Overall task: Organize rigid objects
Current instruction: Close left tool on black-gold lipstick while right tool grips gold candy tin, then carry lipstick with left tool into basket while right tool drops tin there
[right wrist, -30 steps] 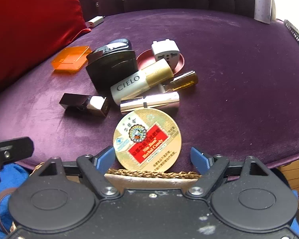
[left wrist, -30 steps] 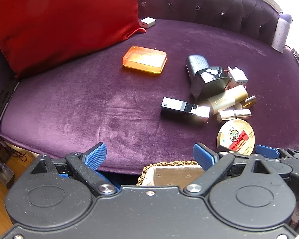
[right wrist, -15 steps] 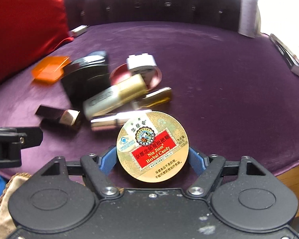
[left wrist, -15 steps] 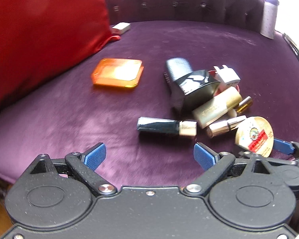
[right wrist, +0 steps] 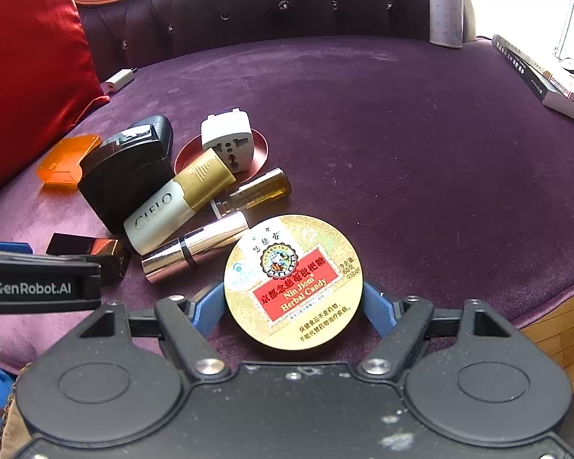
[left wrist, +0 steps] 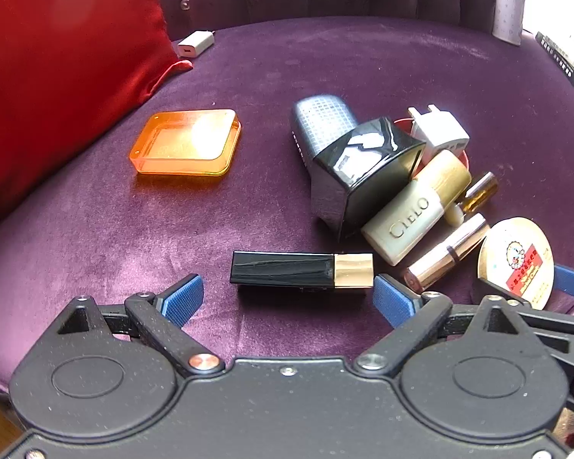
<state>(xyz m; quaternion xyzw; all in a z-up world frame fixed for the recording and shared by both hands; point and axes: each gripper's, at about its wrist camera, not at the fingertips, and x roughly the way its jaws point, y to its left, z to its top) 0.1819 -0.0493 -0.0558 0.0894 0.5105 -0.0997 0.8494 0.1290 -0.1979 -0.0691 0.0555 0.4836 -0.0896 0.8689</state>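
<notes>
Right hand-held gripper (right wrist: pixel 294 306) has its blue pads (right wrist: pixel 375 308) closed against both sides of the round Nin Jiom herbal candy tin (right wrist: pixel 292 281), tin tilted w/ label facing my cam, held just above the purple velvet sofa seat (right wrist: pixel 401 134). Left hand-held gripper (left wrist: pixel 288 298) is wide open, nothing in it; its fingers straddle the black-and-gold lipstick (left wrist: pixel 301 271), which lies flat on the seat, right pad just beside the gold end, can't tell if touching. Rest of the pile sits just behind: silver lipstick tube (right wrist: pixel 195 246), white-and-gold CIELO bottle (right wrist: pixel 178 201) leaning on a glossy black box (right wrist: pixel 124 174), small amber vial (right wrist: pixel 260 189), white travel adapter (right wrist: pixel 227 139) on a red dish (right wrist: pixel 260 153). Orange translucent case (left wrist: pixel 185 141) lies apart to the left, near the red cushion (left wrist: pixel 65 57). White charger (left wrist: pixel 195 43) at the back by the cushion corner.
</notes>
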